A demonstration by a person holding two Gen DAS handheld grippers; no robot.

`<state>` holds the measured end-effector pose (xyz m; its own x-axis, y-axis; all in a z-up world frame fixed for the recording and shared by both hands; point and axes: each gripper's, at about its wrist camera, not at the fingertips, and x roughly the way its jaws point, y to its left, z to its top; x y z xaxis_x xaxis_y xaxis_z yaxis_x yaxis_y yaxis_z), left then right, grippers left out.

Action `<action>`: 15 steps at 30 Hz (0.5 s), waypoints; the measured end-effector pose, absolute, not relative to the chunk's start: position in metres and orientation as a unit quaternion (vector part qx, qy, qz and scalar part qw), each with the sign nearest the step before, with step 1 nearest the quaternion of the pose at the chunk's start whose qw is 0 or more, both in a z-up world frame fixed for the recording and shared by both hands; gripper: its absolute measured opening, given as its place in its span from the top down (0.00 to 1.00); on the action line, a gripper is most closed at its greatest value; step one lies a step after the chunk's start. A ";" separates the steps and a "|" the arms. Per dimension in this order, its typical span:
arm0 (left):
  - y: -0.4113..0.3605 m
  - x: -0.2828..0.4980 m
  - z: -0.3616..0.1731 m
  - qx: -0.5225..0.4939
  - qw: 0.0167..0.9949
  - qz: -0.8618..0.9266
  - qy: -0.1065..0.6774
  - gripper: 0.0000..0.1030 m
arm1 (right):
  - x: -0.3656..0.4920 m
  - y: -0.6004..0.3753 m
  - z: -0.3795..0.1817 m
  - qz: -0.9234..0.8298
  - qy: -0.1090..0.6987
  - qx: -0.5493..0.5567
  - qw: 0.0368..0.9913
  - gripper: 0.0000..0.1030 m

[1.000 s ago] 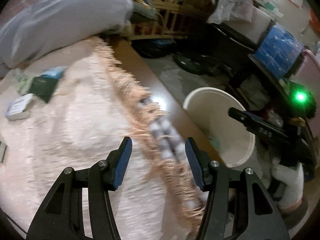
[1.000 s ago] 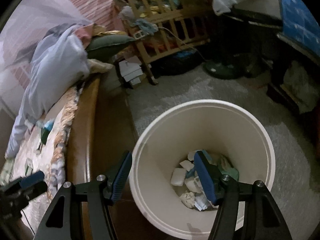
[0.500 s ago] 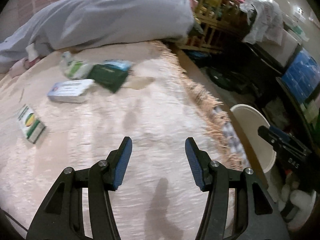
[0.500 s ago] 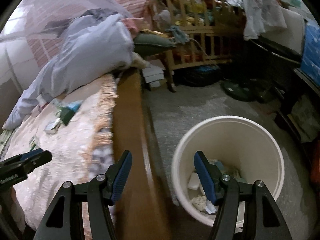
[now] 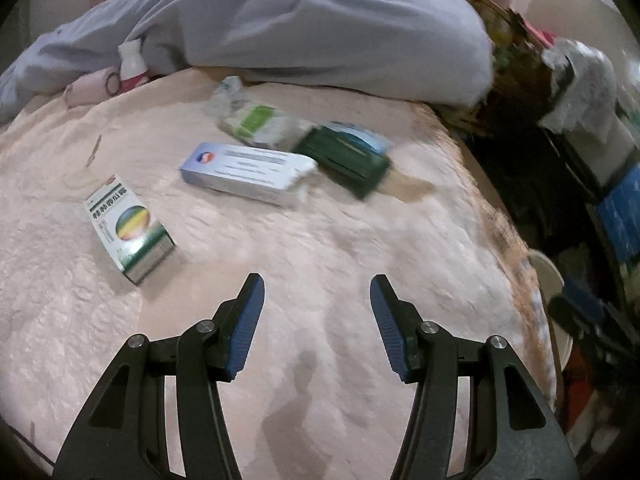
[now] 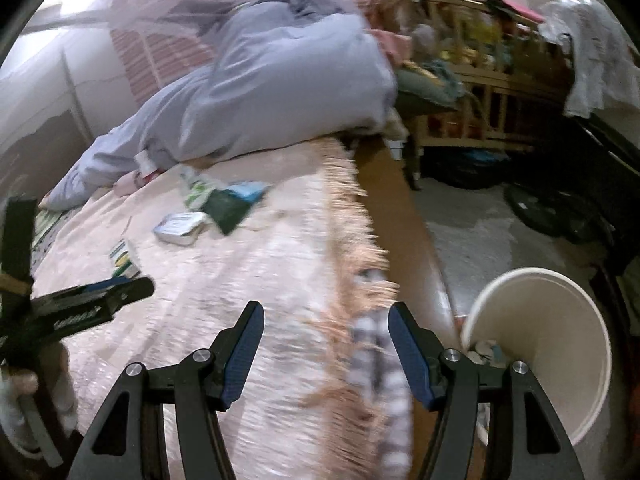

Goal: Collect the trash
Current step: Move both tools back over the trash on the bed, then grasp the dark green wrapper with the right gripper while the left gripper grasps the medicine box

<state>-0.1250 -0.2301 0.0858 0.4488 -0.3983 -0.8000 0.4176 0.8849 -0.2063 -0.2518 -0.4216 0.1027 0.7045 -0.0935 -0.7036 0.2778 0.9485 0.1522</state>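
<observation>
Several pieces of trash lie on the pink bedspread [image 5: 320,264]: a green-and-white box [image 5: 128,228], a long white-and-blue box [image 5: 248,172], a dark green packet [image 5: 348,156] and a green-and-white wrapper [image 5: 256,122]. My left gripper [image 5: 316,320] is open and empty, hovering over the bedspread short of the boxes. My right gripper [image 6: 326,344] is open and empty above the fringed bed edge [image 6: 352,240]. The white bin [image 6: 548,344] with trash inside stands on the floor to its right. The boxes show in the right wrist view [image 6: 182,228].
A grey-blue quilt [image 5: 320,24] is heaped at the far side of the bed. A wooden crib [image 6: 480,92] and dark furniture stand beyond the bed. The brown bed frame [image 6: 400,200] runs beside the grey carpet [image 6: 480,232]. A small wooden stick [image 5: 94,152] lies at the left.
Both grippers have swung left, away from the bin and over the bed. The left one now faces the boxes; the right one has left the bin's mouth. Both stay open.
</observation>
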 end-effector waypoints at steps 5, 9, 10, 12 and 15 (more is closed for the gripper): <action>-0.214 -0.084 0.074 -0.012 0.853 -0.204 0.480 0.48 | -0.217 -0.401 0.099 -0.082 0.386 0.111 0.912 0.39; -0.198 -0.060 0.064 -0.016 0.852 -0.178 0.491 0.48 | -0.193 -0.391 0.094 -0.065 0.397 0.102 0.910 0.38; -0.193 -0.055 0.061 -0.017 0.852 -0.171 0.494 0.48 | -0.187 -0.388 0.093 -0.061 0.400 0.101 0.909 0.38; -0.182 -0.047 0.057 -0.019 0.852 -0.156 0.500 0.48 | -0.173 -0.385 0.090 -0.055 0.406 0.100 0.907 0.38; -0.164 -0.038 0.052 -0.022 0.849 -0.137 0.510 0.48 | -0.150 -0.384 0.085 -0.051 0.415 0.101 0.903 0.38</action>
<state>-0.0381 -0.1638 0.0520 0.4430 -0.2554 -0.8594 0.2111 0.9613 -0.1768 -0.1498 -0.3841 0.0852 0.6501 -0.0085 -0.7598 0.1756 0.9746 0.1393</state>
